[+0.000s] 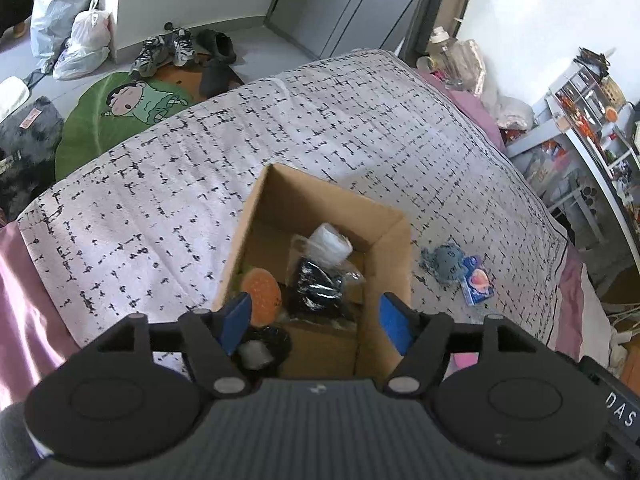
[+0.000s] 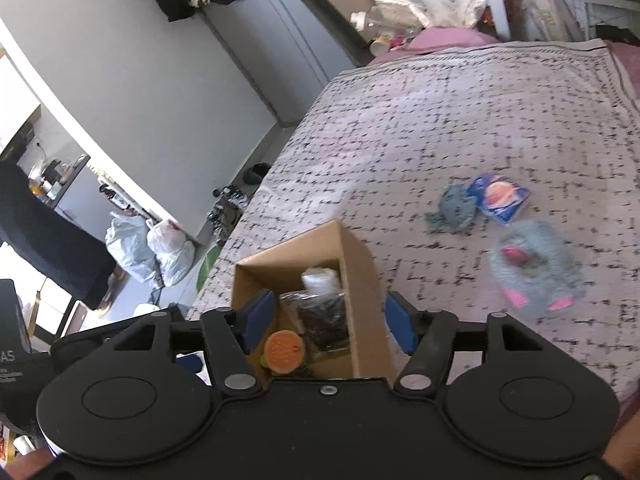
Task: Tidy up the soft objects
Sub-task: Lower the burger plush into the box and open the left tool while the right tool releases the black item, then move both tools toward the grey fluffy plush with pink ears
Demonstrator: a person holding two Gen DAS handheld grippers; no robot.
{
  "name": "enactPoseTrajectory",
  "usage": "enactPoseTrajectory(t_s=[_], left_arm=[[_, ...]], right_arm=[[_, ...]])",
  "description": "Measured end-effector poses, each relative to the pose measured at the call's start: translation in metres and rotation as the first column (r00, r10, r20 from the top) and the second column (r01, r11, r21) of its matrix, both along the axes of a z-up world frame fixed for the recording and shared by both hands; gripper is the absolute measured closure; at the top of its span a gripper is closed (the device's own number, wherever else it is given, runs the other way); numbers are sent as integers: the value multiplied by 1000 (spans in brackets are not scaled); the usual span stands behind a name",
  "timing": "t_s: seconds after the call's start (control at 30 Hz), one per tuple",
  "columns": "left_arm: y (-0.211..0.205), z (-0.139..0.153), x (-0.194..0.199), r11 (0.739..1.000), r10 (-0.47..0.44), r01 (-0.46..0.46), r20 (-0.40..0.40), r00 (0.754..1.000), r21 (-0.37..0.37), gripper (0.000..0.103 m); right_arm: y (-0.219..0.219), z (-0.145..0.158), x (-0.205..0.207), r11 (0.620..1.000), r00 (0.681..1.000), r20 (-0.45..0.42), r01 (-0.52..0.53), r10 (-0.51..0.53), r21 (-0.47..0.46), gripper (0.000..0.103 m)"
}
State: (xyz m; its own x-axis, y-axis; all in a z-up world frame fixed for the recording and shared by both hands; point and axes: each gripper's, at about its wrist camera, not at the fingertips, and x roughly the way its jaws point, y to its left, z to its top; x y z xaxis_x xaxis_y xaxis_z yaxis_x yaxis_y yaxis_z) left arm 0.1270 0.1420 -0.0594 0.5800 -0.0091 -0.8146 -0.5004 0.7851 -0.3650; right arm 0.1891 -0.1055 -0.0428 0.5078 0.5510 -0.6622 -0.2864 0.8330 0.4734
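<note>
An open cardboard box [image 1: 394, 240] [image 2: 360, 264] stands on the patterned bed cover. Inside lie an orange round plush [image 1: 262, 290] [image 2: 285, 350], a black shiny packet [image 1: 318, 286] [image 2: 324, 320] and a white wrapped item [image 1: 330, 242] [image 2: 320, 278]. A blue-grey octopus plush [image 1: 446, 262] [image 2: 456, 206] and a blue packet [image 1: 478, 284] [image 2: 502, 196] lie on the cover right of the box. A grey-and-pink fluffy toy [image 2: 536, 264] lies nearer. My left gripper [image 1: 316, 320] is open and empty above the box. My right gripper [image 2: 330, 320] is open and empty above the box.
A green cartoon mat [image 1: 120, 116], shoes [image 1: 168, 50] and plastic bags [image 1: 76, 28] sit on the floor beyond the bed. A cluttered shelf [image 1: 592, 128] stands at the right. Bottles and bags [image 1: 456, 60] crowd the bed's far corner.
</note>
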Motion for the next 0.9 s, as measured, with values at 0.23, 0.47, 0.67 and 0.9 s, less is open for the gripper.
enactPoseTrajectory(t_s=[0.23, 0.47, 0.67, 0.9], left_arm=[[-25, 6, 3, 999, -33, 33, 9, 999, 14, 29], [-49, 12, 8, 997, -67, 67, 14, 998, 31, 28], [-67, 14, 14, 995, -89, 89, 9, 996, 48, 26], [-88, 16, 23, 991, -122, 121, 16, 992, 51, 23]], right_arm=[[-32, 2, 1, 999, 999, 16, 43, -43, 6, 29], [-59, 3, 5, 997, 997, 25, 75, -76, 13, 23], [-82, 3, 9, 994, 994, 27, 109, -109, 21, 20], [-108, 3, 14, 989, 989, 33, 143, -144, 32, 18]])
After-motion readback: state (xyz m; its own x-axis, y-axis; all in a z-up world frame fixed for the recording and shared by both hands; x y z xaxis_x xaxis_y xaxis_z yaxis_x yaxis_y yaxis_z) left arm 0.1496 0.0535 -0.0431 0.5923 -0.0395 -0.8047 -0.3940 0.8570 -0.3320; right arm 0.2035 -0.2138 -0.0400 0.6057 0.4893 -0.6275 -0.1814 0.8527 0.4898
